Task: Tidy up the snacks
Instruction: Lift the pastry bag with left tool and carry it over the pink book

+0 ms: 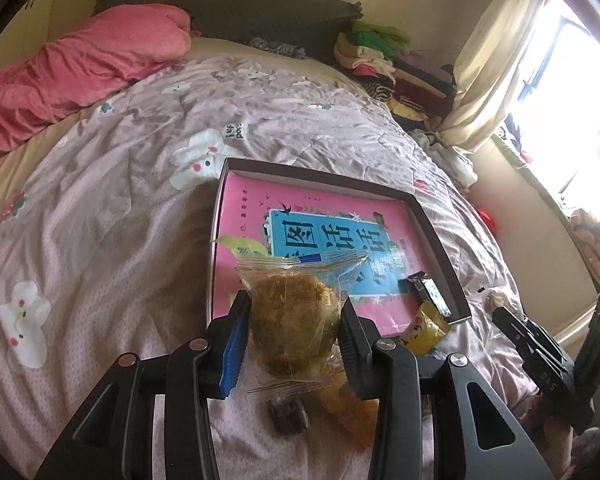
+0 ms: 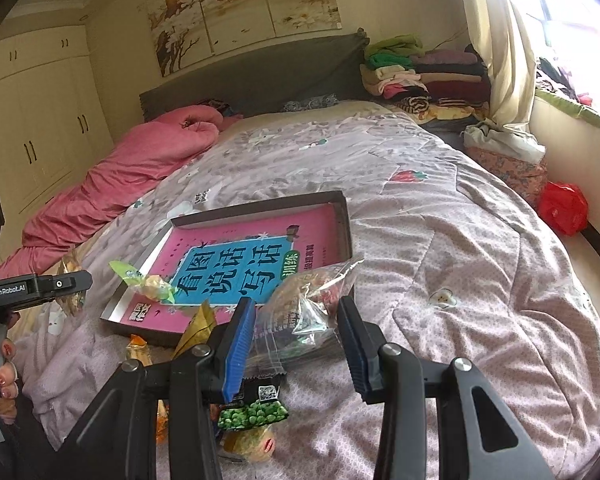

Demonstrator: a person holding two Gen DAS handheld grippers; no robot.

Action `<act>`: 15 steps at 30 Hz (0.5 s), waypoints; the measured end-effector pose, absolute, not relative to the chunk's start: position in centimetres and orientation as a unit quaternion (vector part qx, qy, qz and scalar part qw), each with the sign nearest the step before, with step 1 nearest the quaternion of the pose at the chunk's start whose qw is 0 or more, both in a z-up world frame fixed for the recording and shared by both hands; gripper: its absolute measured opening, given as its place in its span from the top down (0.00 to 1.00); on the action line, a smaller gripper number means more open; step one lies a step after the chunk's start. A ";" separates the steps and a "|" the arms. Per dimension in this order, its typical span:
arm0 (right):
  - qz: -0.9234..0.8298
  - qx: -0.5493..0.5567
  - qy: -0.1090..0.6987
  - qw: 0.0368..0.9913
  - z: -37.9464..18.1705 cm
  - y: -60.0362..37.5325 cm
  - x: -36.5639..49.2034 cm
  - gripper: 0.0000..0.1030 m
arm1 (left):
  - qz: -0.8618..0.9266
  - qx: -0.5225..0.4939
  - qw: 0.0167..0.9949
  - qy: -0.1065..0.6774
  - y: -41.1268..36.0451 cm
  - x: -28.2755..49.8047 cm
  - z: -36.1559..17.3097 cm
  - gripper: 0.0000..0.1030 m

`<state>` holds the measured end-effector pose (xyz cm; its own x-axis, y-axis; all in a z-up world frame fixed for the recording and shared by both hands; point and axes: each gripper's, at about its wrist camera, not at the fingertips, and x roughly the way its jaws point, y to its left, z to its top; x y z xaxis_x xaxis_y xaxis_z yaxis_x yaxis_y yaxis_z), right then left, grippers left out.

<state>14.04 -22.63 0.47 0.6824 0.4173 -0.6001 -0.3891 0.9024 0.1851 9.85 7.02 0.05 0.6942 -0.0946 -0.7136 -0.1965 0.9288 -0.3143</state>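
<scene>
A meat-floss cake in a clear wrapper is clamped between the jaws of the left gripper just short of the shallow box, in which few snacks are seen, so most of the sorting is judged undone. The right gripper is held with jaws apart around a clear packet, whether touching cannot be told; a green-pea packet and other wrapped snacks are scattered on the bedspread, crowding the box's near edge
</scene>
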 end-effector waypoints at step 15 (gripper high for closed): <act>0.212 0.010 0.314 0.925 0.8 -22.6 15.2 0.59 | 0.021 -0.161 0.903 0.397 5.2 12.8 -1.2 0.59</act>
